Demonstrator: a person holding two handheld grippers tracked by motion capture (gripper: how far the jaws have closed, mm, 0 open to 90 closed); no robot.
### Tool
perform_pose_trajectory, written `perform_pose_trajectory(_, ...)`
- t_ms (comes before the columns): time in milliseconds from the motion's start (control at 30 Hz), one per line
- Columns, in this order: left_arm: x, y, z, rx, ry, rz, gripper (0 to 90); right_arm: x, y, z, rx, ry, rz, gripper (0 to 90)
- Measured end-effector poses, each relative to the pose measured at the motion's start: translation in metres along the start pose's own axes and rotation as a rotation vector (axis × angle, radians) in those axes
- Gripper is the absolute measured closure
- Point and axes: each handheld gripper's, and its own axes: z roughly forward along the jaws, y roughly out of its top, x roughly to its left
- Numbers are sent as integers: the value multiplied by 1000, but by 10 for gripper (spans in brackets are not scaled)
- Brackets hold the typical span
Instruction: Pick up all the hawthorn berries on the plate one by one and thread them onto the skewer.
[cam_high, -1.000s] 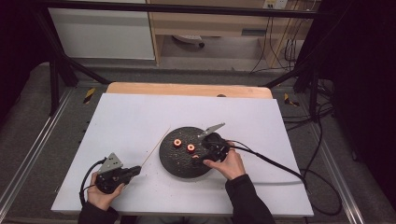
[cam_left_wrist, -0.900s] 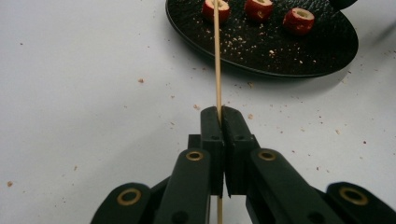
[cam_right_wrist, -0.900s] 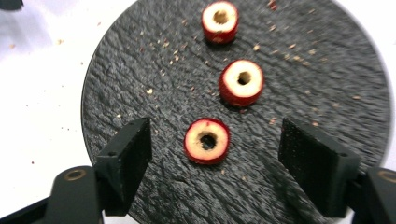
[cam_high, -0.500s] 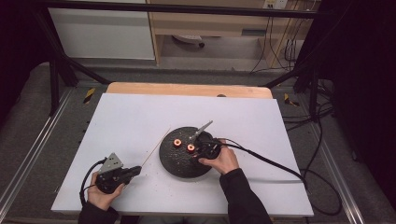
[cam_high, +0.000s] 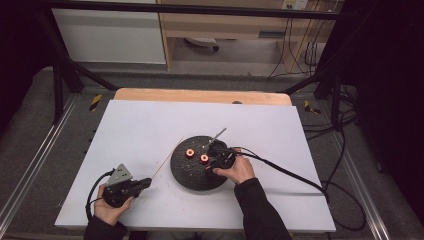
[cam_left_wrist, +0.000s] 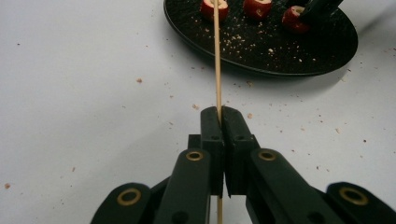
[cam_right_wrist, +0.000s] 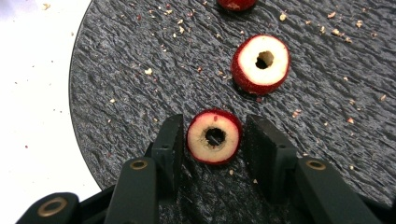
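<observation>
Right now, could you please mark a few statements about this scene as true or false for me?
1. The left gripper has its fingers shut on a wooden skewer. True.
2. The plate is white. False: it is black, on a white table.
3. The fruit pieces have holes in their middles. True.
4. The fruit pieces are green-skinned. False: their skin is red.

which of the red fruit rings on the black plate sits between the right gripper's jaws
The cored ring nearest the camera in the right gripper view, flanked by the right gripper jaws, which have just been closing. The next ring lies farther up the black plate, clear of them.
</observation>
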Motion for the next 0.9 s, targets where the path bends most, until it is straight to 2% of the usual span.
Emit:
perform_pose_trajectory(233, 0, 0, 0, -3, 2, 2, 880, -1, 0, 2, 7, 0, 16, 613)
perform_pose_trajectory(367, 0, 0, 0, -4, 3, 1, 879, -1, 1, -2, -13, 2, 26, 616)
perform_pose_trajectory(667, -2, 0, -1, -11, 7, 2, 880, 2, -1, -24, -119, -11, 95, 618)
perform_pose_trajectory(900, -2, 0, -1, -15, 11, 0, 879, 6, -4, -32, -202, -16, 120, 619)
